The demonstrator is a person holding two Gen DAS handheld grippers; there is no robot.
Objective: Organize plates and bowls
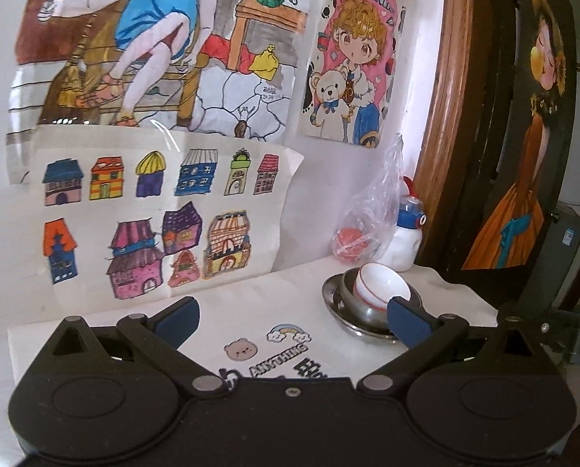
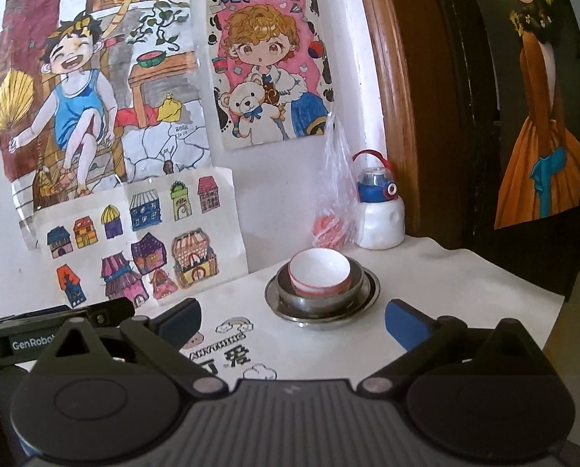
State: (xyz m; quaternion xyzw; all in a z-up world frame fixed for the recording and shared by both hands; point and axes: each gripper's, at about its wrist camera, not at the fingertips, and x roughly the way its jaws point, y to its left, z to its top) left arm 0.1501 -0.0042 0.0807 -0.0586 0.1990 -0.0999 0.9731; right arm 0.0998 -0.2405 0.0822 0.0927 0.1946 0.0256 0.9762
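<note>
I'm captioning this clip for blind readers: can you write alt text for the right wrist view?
The open, empty right gripper points at a white bowl nested in a steel bowl on a steel plate, on a white table. Behind stand a bottle, a plastic bag and children's drawings.

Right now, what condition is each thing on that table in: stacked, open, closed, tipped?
White bowl: tilted, nested in the steel bowl.
Steel bowl: upright, on the steel plate.
Steel plate: flat on the table.
Water bottle: upright, lid on.
Plastic bag: knotted, something orange inside.
Left gripper: open, empty.
Right gripper: open, empty.
</note>
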